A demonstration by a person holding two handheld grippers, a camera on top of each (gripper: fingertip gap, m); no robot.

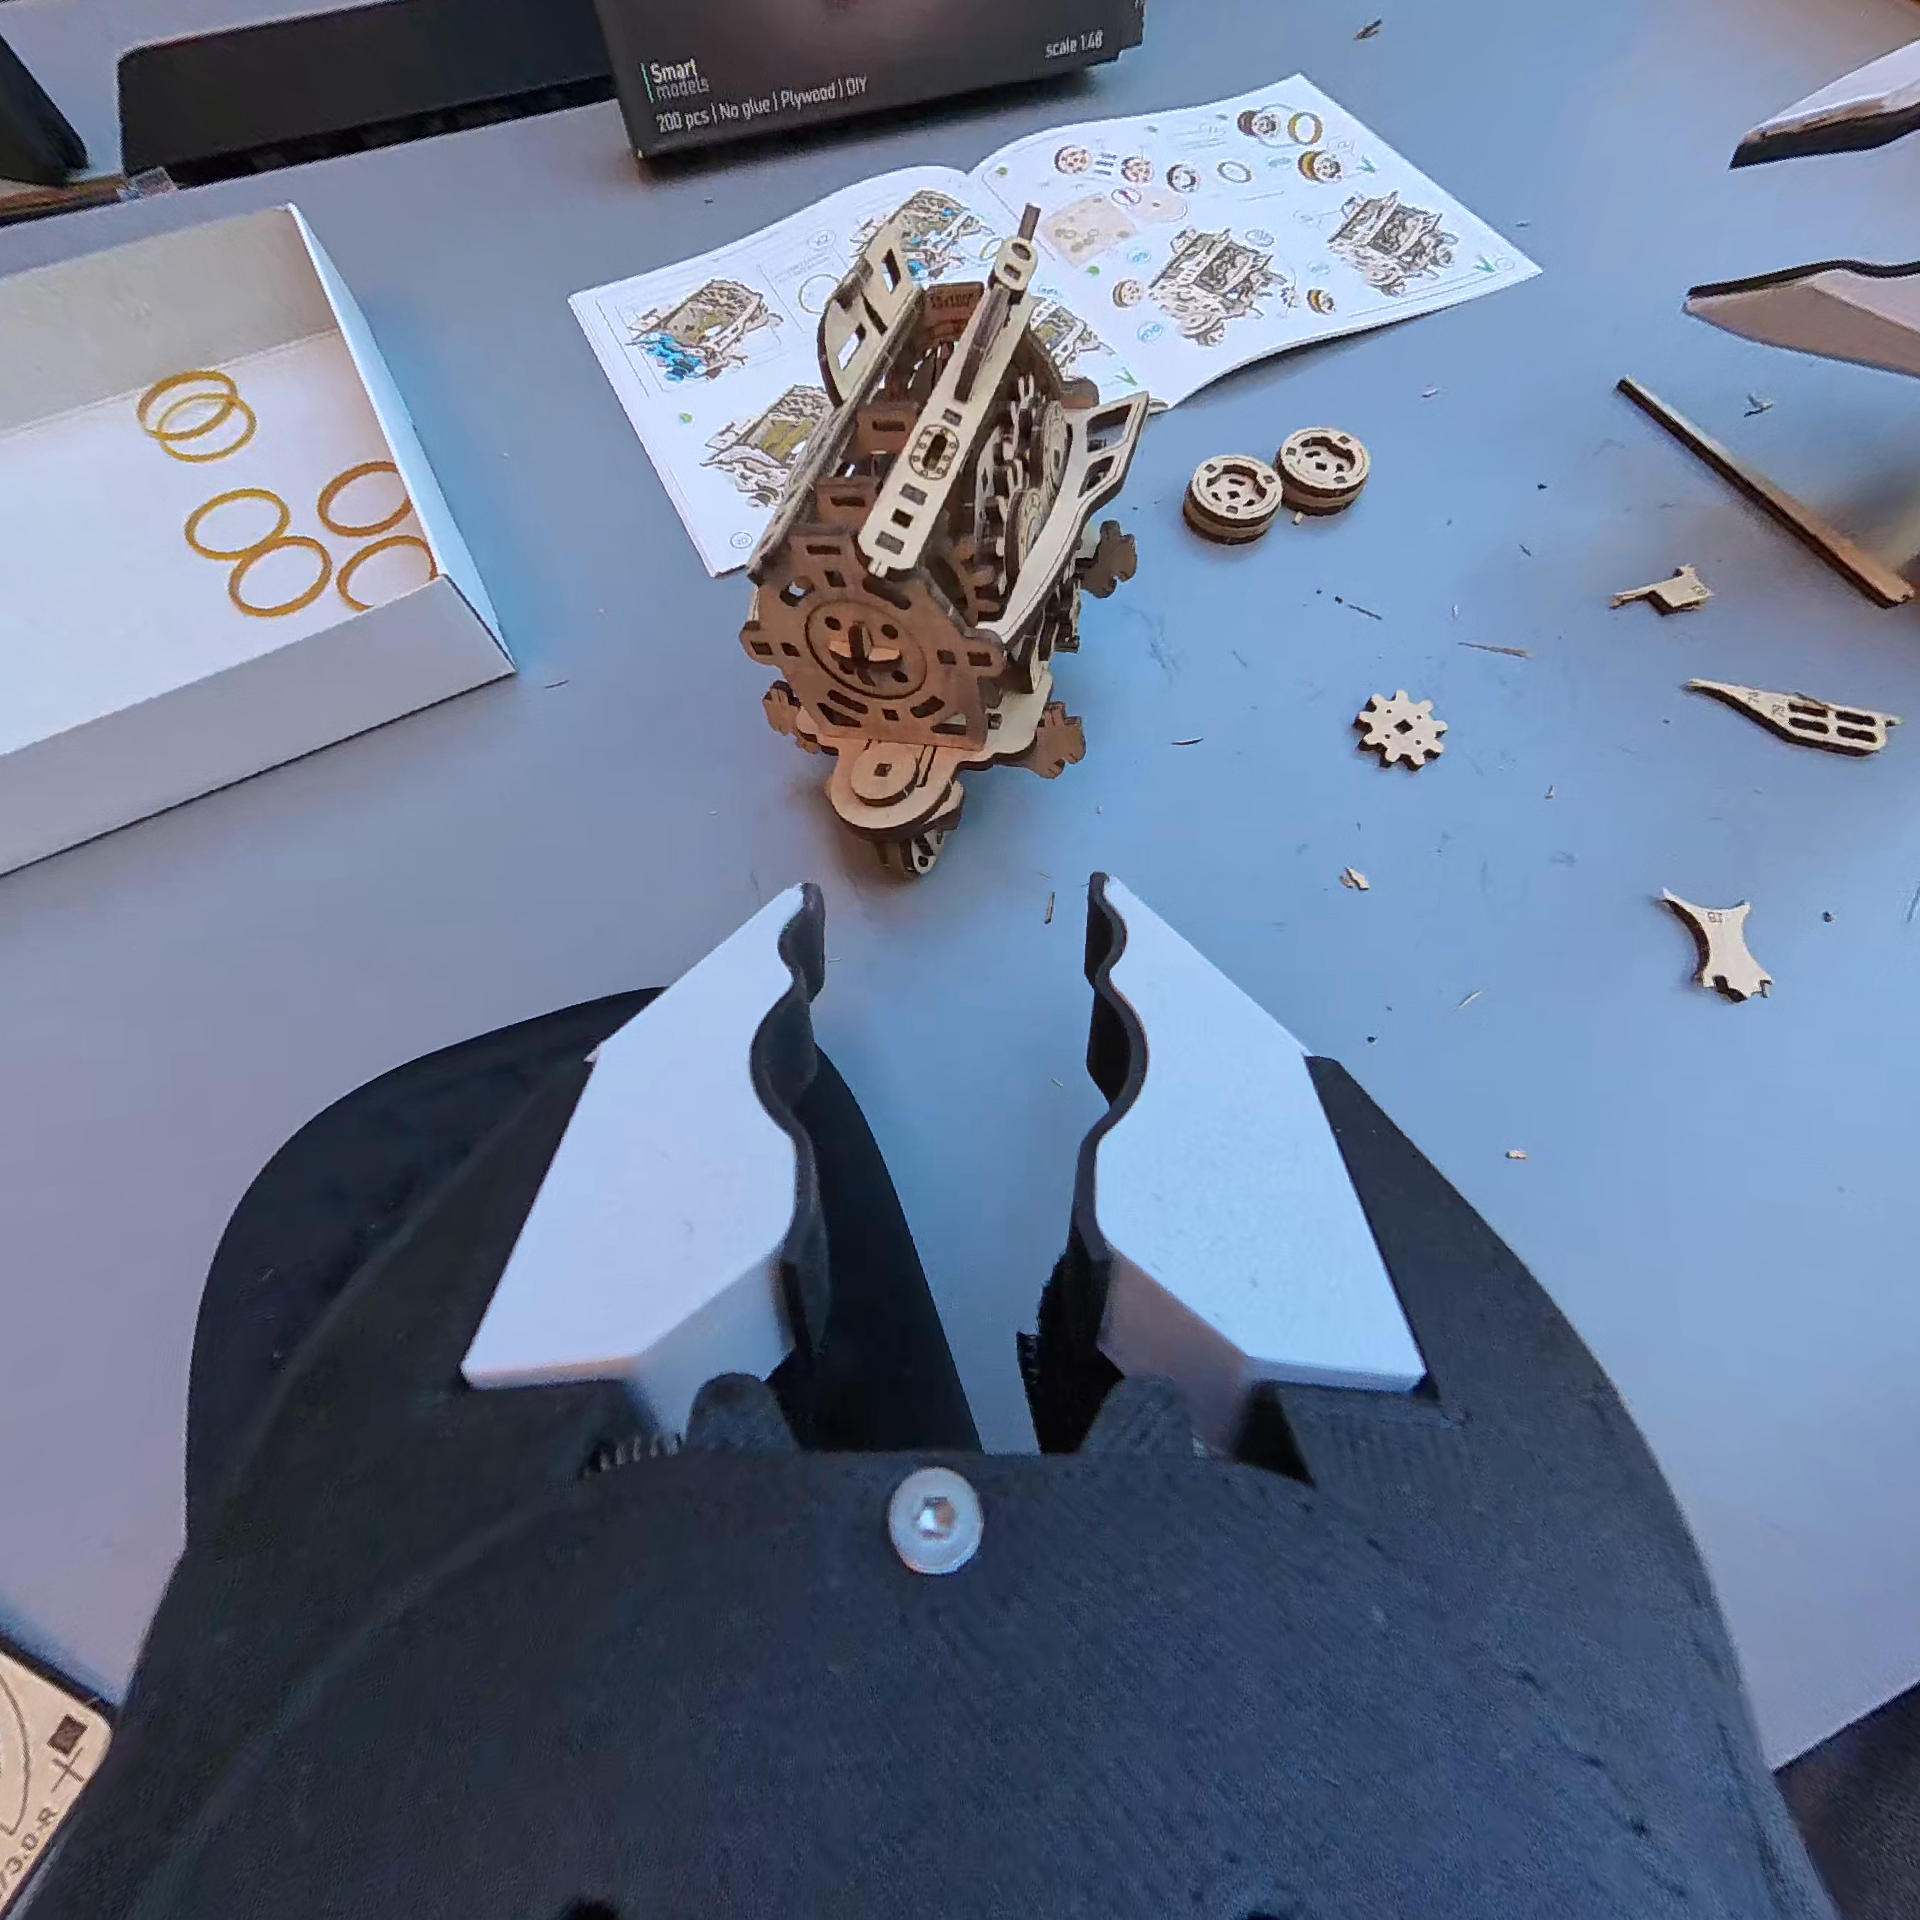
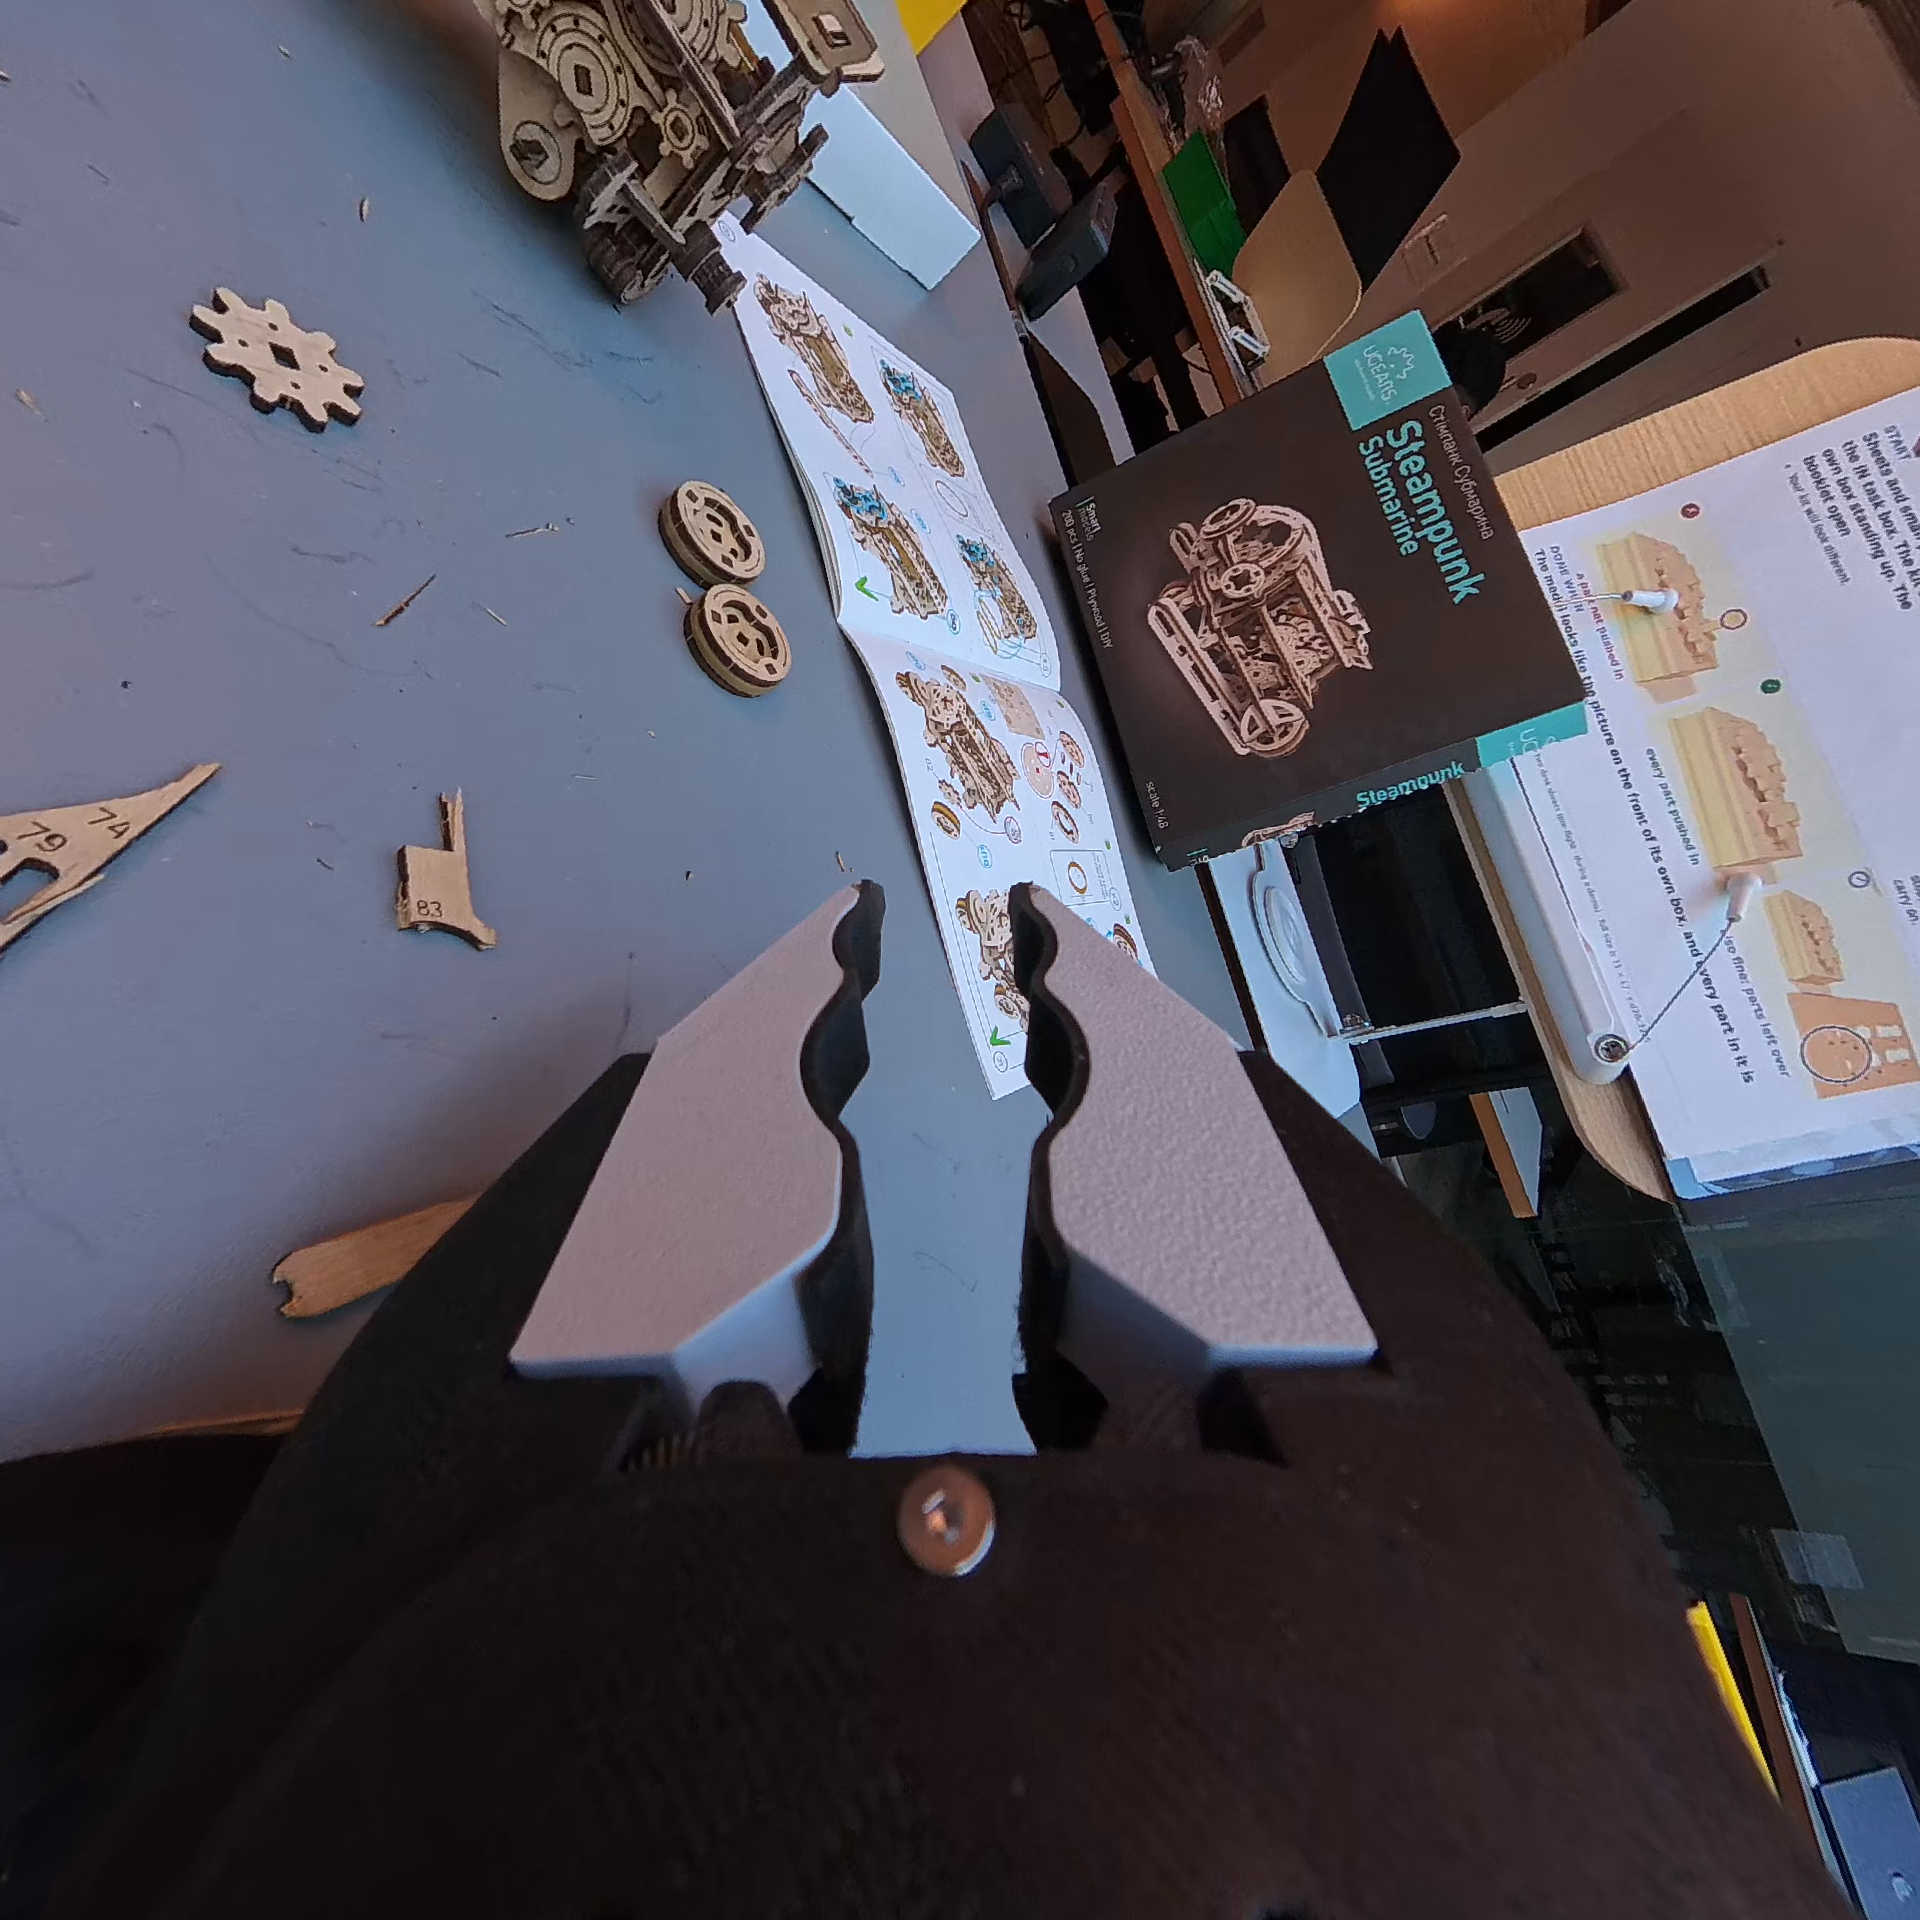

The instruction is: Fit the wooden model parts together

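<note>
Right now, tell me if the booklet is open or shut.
Open. The booklet lies spread flat on the table, both pages of diagrams facing up, its near corner under the model.

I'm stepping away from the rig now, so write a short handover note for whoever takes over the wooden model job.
Left gripper: open, empty, pointed at the part-built model just ahead on the grey table.
Right gripper: open, empty, over the open booklet.
Loose parts right of the model: two round wheels, a small gear, several flat offcuts.
Rubber bands lie in the white tray.
Done: main body assembled.
Left: wheels and gear not yet fitted, probably next.
</note>
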